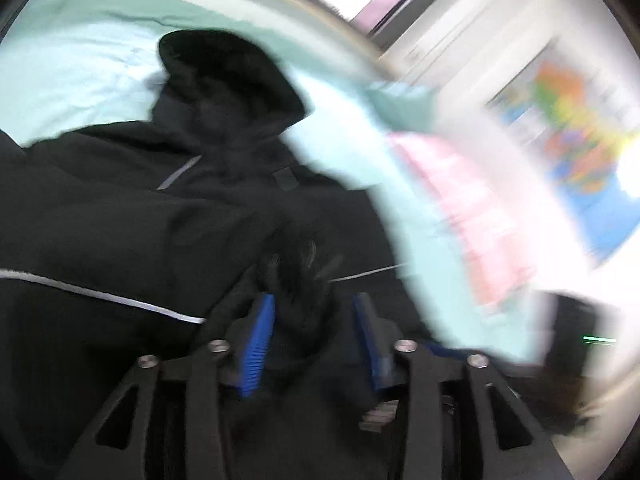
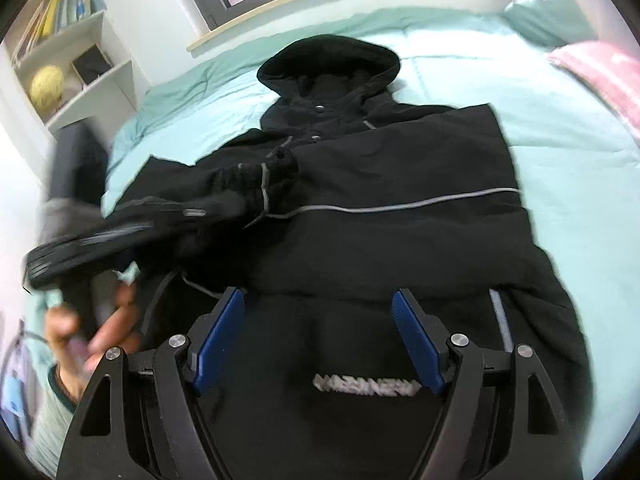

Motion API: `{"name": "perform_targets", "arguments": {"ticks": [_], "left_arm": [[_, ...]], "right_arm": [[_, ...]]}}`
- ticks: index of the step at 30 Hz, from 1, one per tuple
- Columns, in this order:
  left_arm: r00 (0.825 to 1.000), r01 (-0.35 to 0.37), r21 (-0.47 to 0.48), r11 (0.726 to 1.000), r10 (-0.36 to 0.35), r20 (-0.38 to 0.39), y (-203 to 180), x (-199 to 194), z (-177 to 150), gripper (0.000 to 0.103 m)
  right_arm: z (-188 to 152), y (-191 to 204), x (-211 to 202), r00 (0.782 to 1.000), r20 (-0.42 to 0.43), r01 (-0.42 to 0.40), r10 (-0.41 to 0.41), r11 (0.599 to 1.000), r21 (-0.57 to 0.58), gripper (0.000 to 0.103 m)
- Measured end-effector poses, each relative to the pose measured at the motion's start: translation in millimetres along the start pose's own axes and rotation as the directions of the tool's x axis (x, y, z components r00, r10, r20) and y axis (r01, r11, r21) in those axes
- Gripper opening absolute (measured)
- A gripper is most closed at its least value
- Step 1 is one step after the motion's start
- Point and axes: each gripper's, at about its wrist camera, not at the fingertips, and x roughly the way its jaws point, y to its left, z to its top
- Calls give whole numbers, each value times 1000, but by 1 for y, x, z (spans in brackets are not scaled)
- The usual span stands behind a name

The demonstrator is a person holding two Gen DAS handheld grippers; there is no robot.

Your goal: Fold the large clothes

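A black hooded jacket (image 2: 400, 168) with grey piping lies spread on the mint bedcover (image 2: 560, 184), its hood (image 2: 332, 60) towards the window. One sleeve is folded across the chest, and its cuff (image 2: 280, 168) rests near the middle. In the blurred left wrist view, my left gripper (image 1: 314, 300) stands open, with that cuff (image 1: 300, 264) loose between the blue pads (image 1: 260, 336). A hand (image 2: 100, 332) holds this gripper at the left of the right wrist view. My right gripper (image 2: 318, 294) hangs open and empty over the jacket's lower part, just above a white logo (image 2: 366, 386).
A white shelf (image 2: 100, 76) with books and a yellow ball (image 2: 47, 84) stands left of the bed. A teal pillow (image 2: 548, 16) and a pink one (image 2: 600, 76) lie at the far right. The window sill (image 2: 320, 4) runs behind the bed. A colourful poster (image 1: 568, 120) hangs on the wall.
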Motion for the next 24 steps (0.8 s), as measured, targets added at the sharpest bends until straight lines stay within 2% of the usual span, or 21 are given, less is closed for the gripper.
{"name": "perform_targets", "arguments": {"ticks": [2, 4, 8, 11, 13, 14, 15, 16, 18, 20, 22, 24], "left_arm": [[995, 93, -12, 996, -93, 39, -1, -24, 4, 59], [996, 54, 15, 998, -55, 71, -3, -44, 5, 63], [996, -5, 39, 999, 2, 87, 2, -64, 4, 63], [993, -28, 7, 1000, 27, 112, 16, -73, 4, 63], [991, -52, -28, 998, 55, 124, 28, -76, 3, 63], [987, -60, -49, 997, 67, 148, 34, -82, 1, 63], [981, -69, -59, 996, 79, 176, 39, -94, 2, 62], [967, -96, -62, 993, 108, 232, 41, -105, 0, 62], [937, -172, -49, 984, 178, 300, 37, -121, 0, 62], [900, -291, -43, 956, 289, 326, 32, -130, 5, 62], [882, -354, -33, 935, 346, 319, 29, -130, 12, 62], [873, -389, -25, 921, 377, 310, 26, -124, 18, 62]], "right_arm": [[9, 3, 13, 999, -15, -28, 28, 999, 25, 79], [19, 8, 31, 997, -41, -59, 61, 997, 56, 79], [30, 18, 60, 991, -71, -108, 115, 989, 103, 79], [36, 28, 84, 986, -97, -125, 137, 985, 118, 79], [40, 33, 105, 984, -124, -108, 126, 984, 139, 79], [41, 33, 118, 983, -143, -94, 117, 983, 159, 73], [43, 35, 126, 981, -149, -97, 123, 981, 166, 60], [43, 38, 129, 982, -143, -100, 124, 982, 160, 40], [48, 46, 120, 991, -97, -79, 88, 992, 101, 35], [52, 51, 97, 998, -31, -57, 58, 998, 40, 31], [57, 49, 69, 999, 41, -26, 26, 1000, 6, 31], [66, 38, 36, 994, 109, 16, -15, 1000, -10, 31]]}}
